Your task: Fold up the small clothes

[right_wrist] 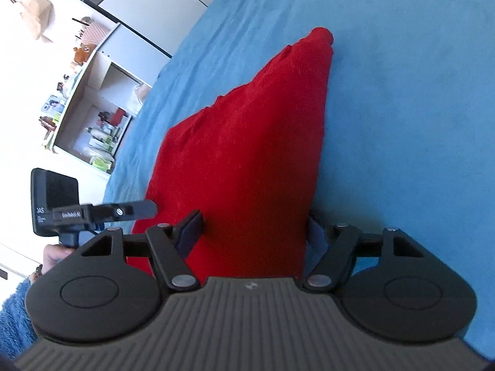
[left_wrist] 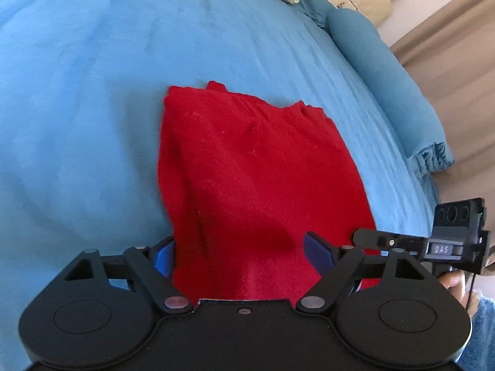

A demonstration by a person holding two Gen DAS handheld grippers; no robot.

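Red cloth [left_wrist: 253, 167] between wide hand-held grippers [left_wrist: 238, 253]

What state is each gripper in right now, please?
Left gripper: jaws open, red garment between them, not pinched.
Right gripper: jaws open around the same garment.

Count: one red garment [left_wrist: 247, 170], two grippers, left gripper [left_wrist: 238, 253] and right gripper [right_wrist: 252, 232]. One blue bedspread [left_wrist: 92, 92]. One blue pillow [left_wrist: 386, 86].

A plain red garment [left_wrist: 253, 167] lies ahead of black tongs with blue pads [left_wrist: 318, 252], on a solid sky-blue bedspread [left_wrist: 92, 77]; fuzzy blue sleeve [right_wrist: 14, 309].
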